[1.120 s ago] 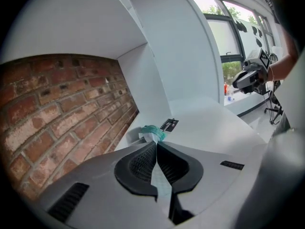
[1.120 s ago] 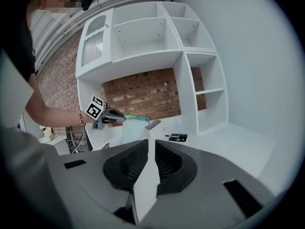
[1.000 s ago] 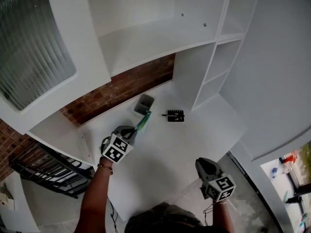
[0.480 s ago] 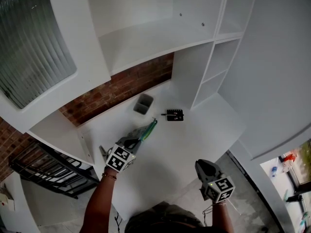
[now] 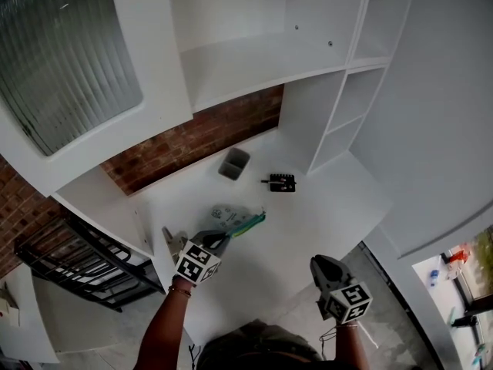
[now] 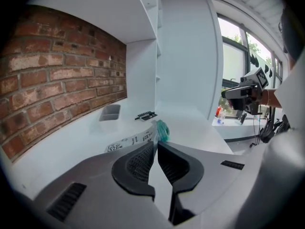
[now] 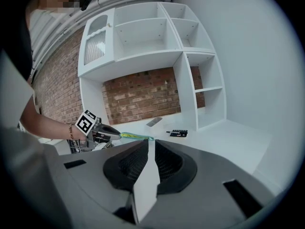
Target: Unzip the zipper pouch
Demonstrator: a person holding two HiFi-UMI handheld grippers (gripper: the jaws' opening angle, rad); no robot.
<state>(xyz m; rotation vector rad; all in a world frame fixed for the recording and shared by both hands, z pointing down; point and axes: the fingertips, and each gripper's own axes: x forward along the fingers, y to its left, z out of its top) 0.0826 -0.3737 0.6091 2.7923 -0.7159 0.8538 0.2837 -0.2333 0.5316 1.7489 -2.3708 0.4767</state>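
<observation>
Desk: pouch lengthwise off left tool

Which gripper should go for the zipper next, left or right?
Right, probably. The left gripper is shut on the pouch, while the right gripper is empty and free, though shut, so it must open first.

I'm pinching the zipper pouch in the closed jaws of my left gripper. Its white printed body and teal edge are sticking out past the tips over the white desk. A grey tray and a black part are sitting by the brick wall. The right gripper is hovering far right.
</observation>
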